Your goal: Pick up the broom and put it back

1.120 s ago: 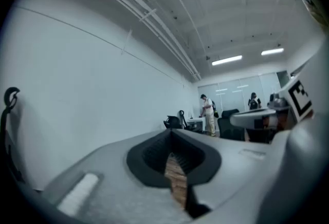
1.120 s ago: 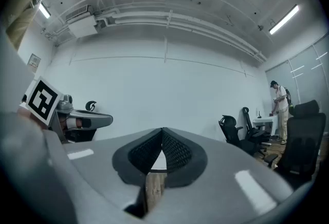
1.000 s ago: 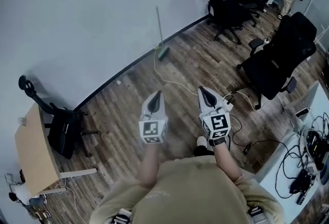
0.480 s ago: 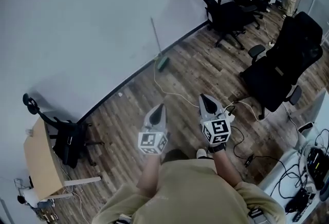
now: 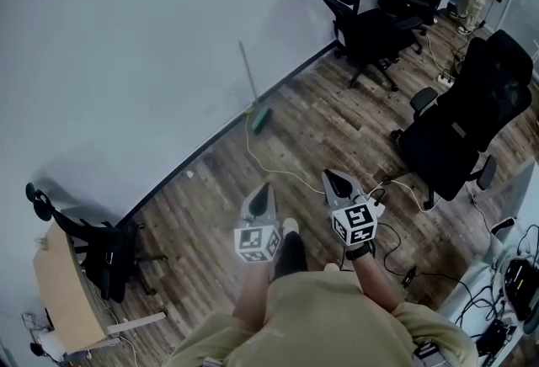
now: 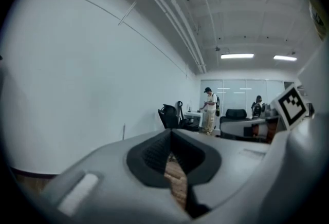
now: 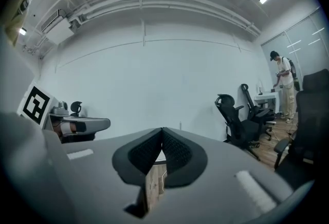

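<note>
Your left gripper (image 5: 264,187) and right gripper (image 5: 334,177) are both pinched fully together with nothing between the jaws, just as they were a second ago. Each gripper view shows only floor planks through the small gap below the meeting tips. The two grippers still point side by side toward the wall (image 5: 126,62), but they now sit lower in the head view than before. A shoe (image 5: 290,227) has appeared between them where none showed earlier. The broom (image 5: 253,96) has not been touched. It still leans upright against the wall with its green head (image 5: 262,118) on the wooden floor (image 5: 210,188), well apart from both grippers and ahead of them, slightly to the left. In the head view it has shifted left and a little down compared with a second ago. The white cable (image 5: 268,162) still trails across the floor from near the broom's head toward your right gripper. The large black chair (image 5: 450,130) stays off to your right. The wooden table (image 5: 57,289) at the lower left has slid lower in the picture.
</note>
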`<act>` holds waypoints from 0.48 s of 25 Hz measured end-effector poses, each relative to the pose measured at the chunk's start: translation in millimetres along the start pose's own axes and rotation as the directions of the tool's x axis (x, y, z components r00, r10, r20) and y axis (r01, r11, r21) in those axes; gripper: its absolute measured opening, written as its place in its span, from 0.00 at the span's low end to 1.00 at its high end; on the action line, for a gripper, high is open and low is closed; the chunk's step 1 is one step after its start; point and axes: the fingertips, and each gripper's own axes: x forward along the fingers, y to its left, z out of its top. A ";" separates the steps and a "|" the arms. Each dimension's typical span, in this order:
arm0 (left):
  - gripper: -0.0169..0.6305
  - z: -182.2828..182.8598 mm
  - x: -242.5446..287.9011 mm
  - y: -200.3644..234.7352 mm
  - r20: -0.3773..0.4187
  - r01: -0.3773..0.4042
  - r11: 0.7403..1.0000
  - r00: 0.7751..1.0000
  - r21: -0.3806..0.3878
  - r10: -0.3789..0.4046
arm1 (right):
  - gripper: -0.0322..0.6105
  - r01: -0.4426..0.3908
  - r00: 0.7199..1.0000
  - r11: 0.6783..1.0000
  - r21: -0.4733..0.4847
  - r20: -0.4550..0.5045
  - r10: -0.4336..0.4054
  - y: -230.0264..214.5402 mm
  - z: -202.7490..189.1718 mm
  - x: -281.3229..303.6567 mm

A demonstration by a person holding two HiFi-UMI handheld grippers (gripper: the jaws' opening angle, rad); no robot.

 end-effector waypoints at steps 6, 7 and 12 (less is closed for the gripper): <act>0.03 38.0 89.3 83.1 0.038 0.027 0.999 0.999 -0.017 -0.026 | 0.06 -0.059 0.998 0.995 -0.076 -0.029 0.057 10.6 40.7 121.3; 0.03 45.5 100.0 98.0 0.043 0.031 0.999 0.999 -0.012 -0.030 | 0.06 -0.051 0.998 0.995 -0.080 -0.029 0.049 9.6 47.6 139.2; 0.03 62.7 137.5 178.0 0.051 0.004 1.000 0.999 -0.029 -0.002 | 0.06 -0.036 0.998 0.995 -0.098 -0.058 0.031 11.2 60.2 223.7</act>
